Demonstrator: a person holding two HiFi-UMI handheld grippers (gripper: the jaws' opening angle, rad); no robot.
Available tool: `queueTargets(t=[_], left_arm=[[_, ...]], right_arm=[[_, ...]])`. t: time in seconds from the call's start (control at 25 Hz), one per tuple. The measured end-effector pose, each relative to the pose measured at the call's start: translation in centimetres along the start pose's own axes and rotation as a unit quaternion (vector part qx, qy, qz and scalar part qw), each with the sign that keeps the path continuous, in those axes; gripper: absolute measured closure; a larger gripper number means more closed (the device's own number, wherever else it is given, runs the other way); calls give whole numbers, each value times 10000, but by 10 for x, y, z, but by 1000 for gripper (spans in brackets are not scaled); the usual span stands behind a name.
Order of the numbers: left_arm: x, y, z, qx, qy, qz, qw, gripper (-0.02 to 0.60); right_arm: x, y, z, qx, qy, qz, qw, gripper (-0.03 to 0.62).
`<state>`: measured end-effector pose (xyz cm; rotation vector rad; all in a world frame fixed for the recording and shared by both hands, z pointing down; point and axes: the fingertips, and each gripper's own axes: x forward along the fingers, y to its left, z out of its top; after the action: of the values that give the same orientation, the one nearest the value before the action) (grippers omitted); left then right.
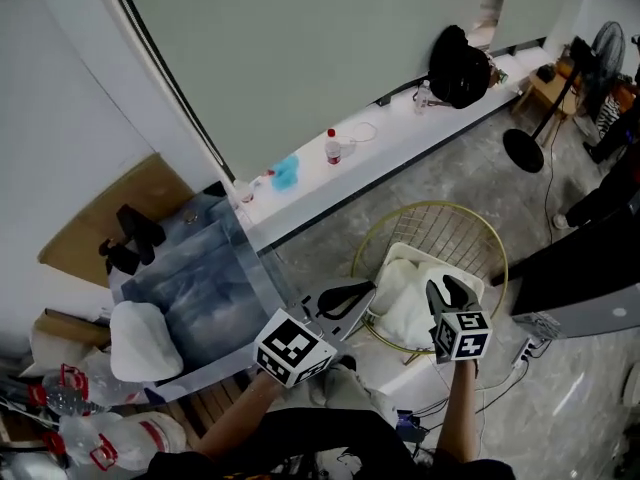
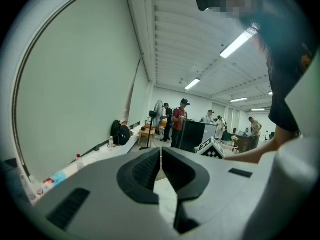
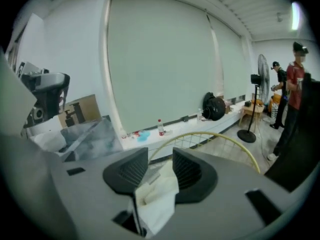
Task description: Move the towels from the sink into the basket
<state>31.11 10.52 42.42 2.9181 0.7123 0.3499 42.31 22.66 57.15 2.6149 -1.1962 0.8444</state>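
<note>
The yellow wire basket (image 1: 430,206) stands on the floor to the right of the blue-grey sink (image 1: 205,288). White towels (image 1: 415,293) lie heaped inside the basket. Another white towel (image 1: 140,340) hangs over the sink's front edge, and a black tap (image 1: 128,238) stands at the sink's back. My right gripper (image 1: 445,288) hovers over the heap in the basket. In the right gripper view its jaws (image 3: 160,156) stand apart, with white towel (image 3: 157,191) showing in the gap below them and the basket rim (image 3: 225,138) beyond. My left gripper (image 1: 366,293) sits at the basket's left edge, shut and empty (image 2: 160,151).
A white ledge runs along the wall with a red-capped bottle (image 1: 333,148), a blue cloth (image 1: 287,172) and a black backpack (image 1: 460,66). A standing fan (image 1: 523,150) is at the far right. Plastic bottles (image 1: 60,398) and cardboard (image 1: 140,193) crowd the left. Several people (image 2: 179,119) stand far off.
</note>
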Motion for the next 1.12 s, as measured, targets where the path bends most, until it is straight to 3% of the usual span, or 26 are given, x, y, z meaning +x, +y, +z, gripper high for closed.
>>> queueTargets(t=[0.28, 0.56, 0.8, 1.12], left_arm=[[-94, 41, 12, -44, -418, 846, 9955, 568], [-231, 74, 0, -166, -661, 1782, 9816, 568], [-357, 90, -30, -271, -698, 2590, 9630, 568], [-503, 91, -73, -570, -799, 3652, 9257, 568]], right_arm=[[-8, 121, 86, -755, -762, 914, 9900, 453], [-18, 287, 134, -1390, -1324, 2000, 9608, 456], [-17, 442, 118, -1717, -1161, 3015, 9307, 456], [-23, 619, 63, -2216, -946, 4291, 8705, 436]])
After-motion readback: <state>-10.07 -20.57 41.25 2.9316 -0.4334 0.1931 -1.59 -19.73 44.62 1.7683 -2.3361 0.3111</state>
